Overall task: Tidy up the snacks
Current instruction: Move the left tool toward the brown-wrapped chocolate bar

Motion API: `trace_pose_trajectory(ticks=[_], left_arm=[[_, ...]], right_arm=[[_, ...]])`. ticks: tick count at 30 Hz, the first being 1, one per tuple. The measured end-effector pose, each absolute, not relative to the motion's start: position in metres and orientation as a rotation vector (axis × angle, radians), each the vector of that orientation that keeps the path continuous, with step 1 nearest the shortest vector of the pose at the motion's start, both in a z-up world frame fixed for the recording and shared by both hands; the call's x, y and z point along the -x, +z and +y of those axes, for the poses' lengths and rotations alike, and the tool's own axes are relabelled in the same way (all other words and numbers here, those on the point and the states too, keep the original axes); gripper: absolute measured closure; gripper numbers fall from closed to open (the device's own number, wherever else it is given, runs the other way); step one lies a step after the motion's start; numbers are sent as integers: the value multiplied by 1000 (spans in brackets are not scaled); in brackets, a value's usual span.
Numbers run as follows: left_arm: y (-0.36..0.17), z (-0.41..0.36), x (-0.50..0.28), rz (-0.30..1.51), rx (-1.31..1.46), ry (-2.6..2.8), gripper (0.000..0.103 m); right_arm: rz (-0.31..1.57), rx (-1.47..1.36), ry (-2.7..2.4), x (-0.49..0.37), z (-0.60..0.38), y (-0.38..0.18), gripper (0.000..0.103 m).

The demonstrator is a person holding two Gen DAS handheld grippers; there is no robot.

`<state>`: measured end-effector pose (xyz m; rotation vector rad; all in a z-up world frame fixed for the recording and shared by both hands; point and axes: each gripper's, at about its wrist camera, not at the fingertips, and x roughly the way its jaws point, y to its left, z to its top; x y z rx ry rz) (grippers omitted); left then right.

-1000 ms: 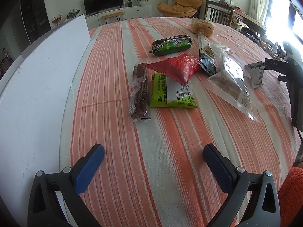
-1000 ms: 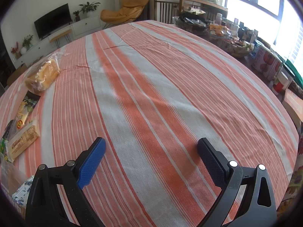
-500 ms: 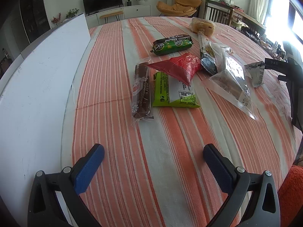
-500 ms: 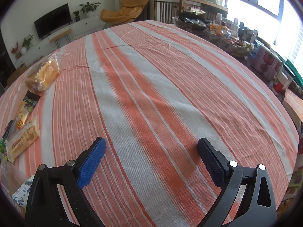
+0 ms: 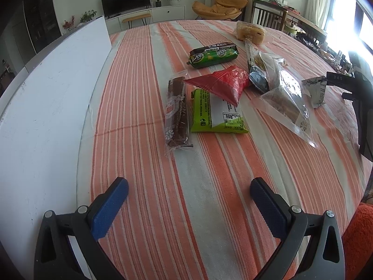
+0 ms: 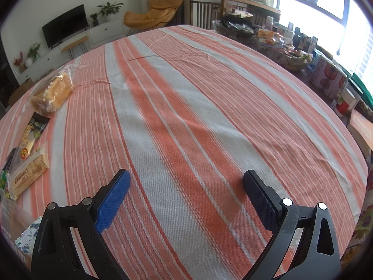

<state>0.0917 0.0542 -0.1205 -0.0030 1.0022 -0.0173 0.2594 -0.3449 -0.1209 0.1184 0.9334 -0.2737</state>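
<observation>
Nearest, the left gripper (image 5: 188, 192) hangs over bare striped tablecloth (image 5: 209, 186) with its blue-padded fingers spread wide and nothing between them. The right gripper (image 6: 186, 186) is likewise spread and empty above an open stretch of the same cloth.

Just beyond the left gripper, the snacks lie in a loose cluster. A chocolate bar in a clear wrapper (image 5: 176, 113) runs lengthwise, and just beside it lies a lime-green packet (image 5: 215, 114). A red pouch (image 5: 221, 84) overlaps the green packet's far end. To the right, a large clear bag of brown pieces (image 5: 284, 100) rests on the cloth with a dark packet (image 5: 257, 79) at its far edge. Farther back lies a green roll (image 5: 213, 56), and farthest a bagged bread bun (image 5: 250, 32). A white board (image 5: 46, 98) lines the table's left side.

Judging by this, the sorting has barely begun: no snack is gripped, none appears grouped or lined up, and every packet is left to be placed. The chocolate bar looks like the nearest candidate for the left gripper.
</observation>
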Motion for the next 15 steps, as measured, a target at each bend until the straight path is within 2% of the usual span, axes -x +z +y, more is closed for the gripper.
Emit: trace_pose_trajectory(ticks=[15], left_arm=[[-121,56,-91,1003,4,-15,0]], right_arm=[[933,-118,-274,-259,-345,-121,4]])
